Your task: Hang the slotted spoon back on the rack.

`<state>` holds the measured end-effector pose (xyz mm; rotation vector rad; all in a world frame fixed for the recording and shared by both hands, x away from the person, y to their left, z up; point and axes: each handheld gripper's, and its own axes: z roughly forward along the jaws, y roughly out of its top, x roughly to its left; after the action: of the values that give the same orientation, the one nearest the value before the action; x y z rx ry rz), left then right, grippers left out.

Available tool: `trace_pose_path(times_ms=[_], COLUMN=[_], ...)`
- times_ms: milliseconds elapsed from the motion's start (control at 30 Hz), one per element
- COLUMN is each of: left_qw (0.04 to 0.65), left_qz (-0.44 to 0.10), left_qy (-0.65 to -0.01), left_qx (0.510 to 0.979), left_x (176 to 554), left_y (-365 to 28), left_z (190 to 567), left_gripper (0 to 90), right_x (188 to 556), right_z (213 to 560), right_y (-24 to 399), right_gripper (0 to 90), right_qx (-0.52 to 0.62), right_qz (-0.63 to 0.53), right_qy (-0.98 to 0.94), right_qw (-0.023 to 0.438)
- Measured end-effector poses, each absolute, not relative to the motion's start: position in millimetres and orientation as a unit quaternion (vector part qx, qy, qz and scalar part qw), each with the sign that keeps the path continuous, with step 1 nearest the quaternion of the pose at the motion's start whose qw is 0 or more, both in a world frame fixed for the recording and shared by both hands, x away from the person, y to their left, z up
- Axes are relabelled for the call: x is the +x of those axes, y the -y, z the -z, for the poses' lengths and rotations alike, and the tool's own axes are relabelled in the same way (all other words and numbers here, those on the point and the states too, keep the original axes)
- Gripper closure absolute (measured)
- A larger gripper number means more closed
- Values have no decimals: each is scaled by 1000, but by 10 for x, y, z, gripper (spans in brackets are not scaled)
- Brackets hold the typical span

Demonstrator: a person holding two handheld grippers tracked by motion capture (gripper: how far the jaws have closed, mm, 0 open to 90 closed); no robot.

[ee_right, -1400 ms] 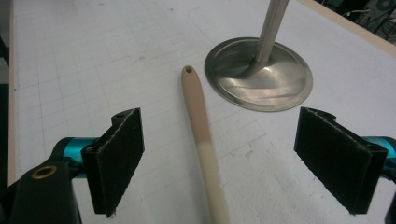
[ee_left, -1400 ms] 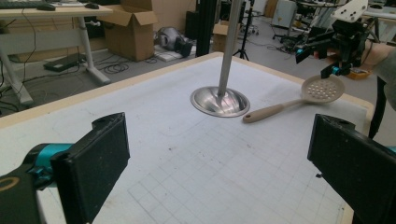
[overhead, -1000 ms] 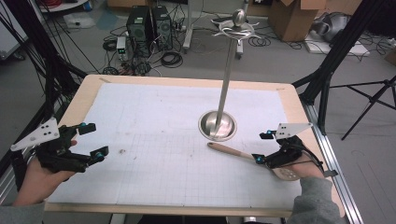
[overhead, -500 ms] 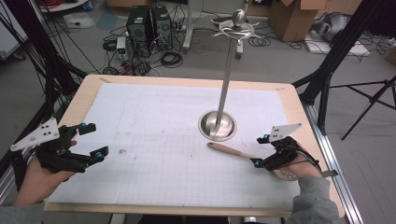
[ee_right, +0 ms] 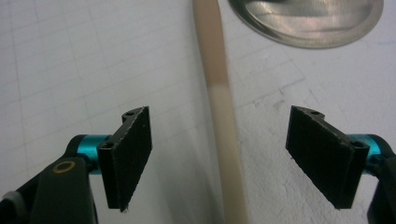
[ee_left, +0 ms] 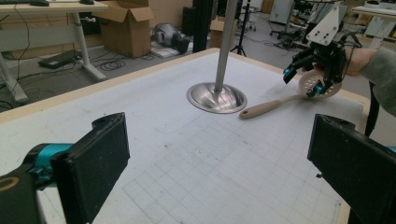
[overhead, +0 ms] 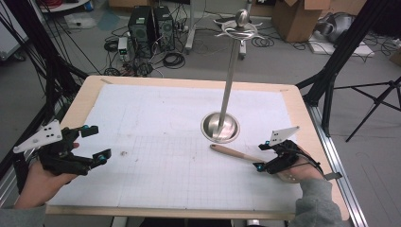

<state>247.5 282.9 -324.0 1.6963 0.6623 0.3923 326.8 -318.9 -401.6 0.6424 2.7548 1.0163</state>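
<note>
Wooden spoon (overhead: 236, 152) lies flat on the white gridded mat (overhead: 156, 142), its pale handle darker toward the end just beside the steel stand's round base (overhead: 220, 126). Right gripper (overhead: 261, 160) straddles the handle, jaws spread and just closing, not yet touching it. Left gripper (overhead: 94, 144) rests well apart, jaws wide.

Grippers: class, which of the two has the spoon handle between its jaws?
The right gripper: its open jaws straddle the spoon without touching. The left gripper has nothing between its jaws.
</note>
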Motion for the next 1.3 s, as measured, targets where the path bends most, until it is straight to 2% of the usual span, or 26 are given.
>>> trace_pose_path(times_ms=[433, 833, 1300], left_qw=[595, 594, 594], left_qz=[-167, -166, -165], left_qy=[-285, -286, -286], left_qx=[733, 734, 733], left_x=[2481, 2486, 2486], left_y=[-2821, -2817, -2818], left_z=[3255, 3265, 3267], left_gripper=[60, 60, 60], right_x=[3288, 3299, 3314], right_z=[4094, 4126, 4191], right_y=[3212, 3227, 3238], right_gripper=[315, 464, 562], right_qx=[211, 200, 214], right_qz=[-318, -294, -259], right_qy=[-922, -932, -940], right_qw=[60, 66, 62])
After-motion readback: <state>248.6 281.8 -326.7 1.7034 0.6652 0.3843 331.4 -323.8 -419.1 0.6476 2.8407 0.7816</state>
